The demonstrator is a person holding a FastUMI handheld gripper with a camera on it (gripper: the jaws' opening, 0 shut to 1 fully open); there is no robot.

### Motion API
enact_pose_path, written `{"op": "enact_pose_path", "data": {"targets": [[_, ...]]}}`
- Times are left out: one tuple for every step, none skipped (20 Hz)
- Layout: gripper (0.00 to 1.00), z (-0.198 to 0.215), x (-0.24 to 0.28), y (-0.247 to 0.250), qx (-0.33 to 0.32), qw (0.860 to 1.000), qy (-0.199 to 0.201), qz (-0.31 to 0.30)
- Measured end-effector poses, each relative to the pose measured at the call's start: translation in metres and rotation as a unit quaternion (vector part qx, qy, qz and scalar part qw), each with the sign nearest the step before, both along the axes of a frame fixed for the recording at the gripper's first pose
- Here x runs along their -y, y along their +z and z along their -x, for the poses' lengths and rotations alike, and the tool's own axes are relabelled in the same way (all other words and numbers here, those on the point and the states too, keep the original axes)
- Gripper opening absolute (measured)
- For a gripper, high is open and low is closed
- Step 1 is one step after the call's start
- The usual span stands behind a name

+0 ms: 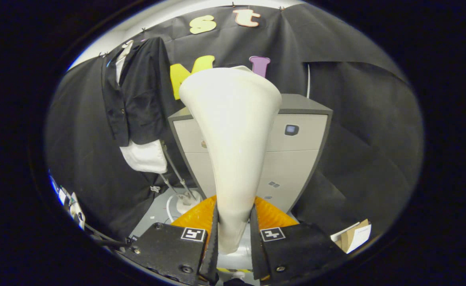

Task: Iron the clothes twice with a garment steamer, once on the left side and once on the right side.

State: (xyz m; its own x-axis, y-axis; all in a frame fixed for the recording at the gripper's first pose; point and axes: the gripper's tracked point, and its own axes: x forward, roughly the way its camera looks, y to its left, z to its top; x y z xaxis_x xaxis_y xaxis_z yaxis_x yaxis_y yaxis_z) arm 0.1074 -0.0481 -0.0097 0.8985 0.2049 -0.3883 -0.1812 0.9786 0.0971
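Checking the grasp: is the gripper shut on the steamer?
Shut on it: the gripper has both fingers pressing the steamer handle, held upright.

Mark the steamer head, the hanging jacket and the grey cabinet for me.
steamer head (233, 131), gripper view, on its broad cream back, handle clamped between the jaws
hanging jacket (139, 95), gripper view, on its dark front panel
grey cabinet (300, 155), gripper view, on its drawer front
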Motion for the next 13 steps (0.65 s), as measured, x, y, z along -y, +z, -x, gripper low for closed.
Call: {"op": "enact_pose_path", "data": {"targets": [[0.37, 0.004, 0.009, 0.000, 0.004, 1.000, -0.009, -0.001], [0.37, 0.008, 0.016, 0.000, 0.007, 1.000, -0.016, -0.001], [0.37, 0.012, 0.021, 0.000, 0.007, 1.000, -0.021, -0.003], [0.37, 0.015, 0.024, -0.003, 0.006, 1.000, -0.024, -0.006], [0.37, 0.018, 0.026, -0.005, 0.005, 1.000, -0.027, -0.007], [0.37, 0.020, 0.029, -0.007, 0.001, 1.000, -0.030, -0.007], [0.37, 0.021, 0.030, -0.009, 0.000, 0.999, -0.033, -0.009], [0.37, 0.023, 0.032, -0.013, -0.003, 0.999, -0.034, -0.008], [0.37, 0.024, 0.034, -0.016, -0.005, 0.999, -0.036, -0.009], [0.37, 0.026, 0.035, -0.018, -0.007, 0.999, -0.037, -0.008], [0.37, 0.026, 0.036, -0.019, -0.008, 0.999, -0.039, -0.009], [0.37, 0.027, 0.036, -0.018, -0.008, 0.999, -0.040, -0.011], [0.37, 0.027, 0.037, -0.018, -0.008, 0.999, -0.040, -0.011]]}}
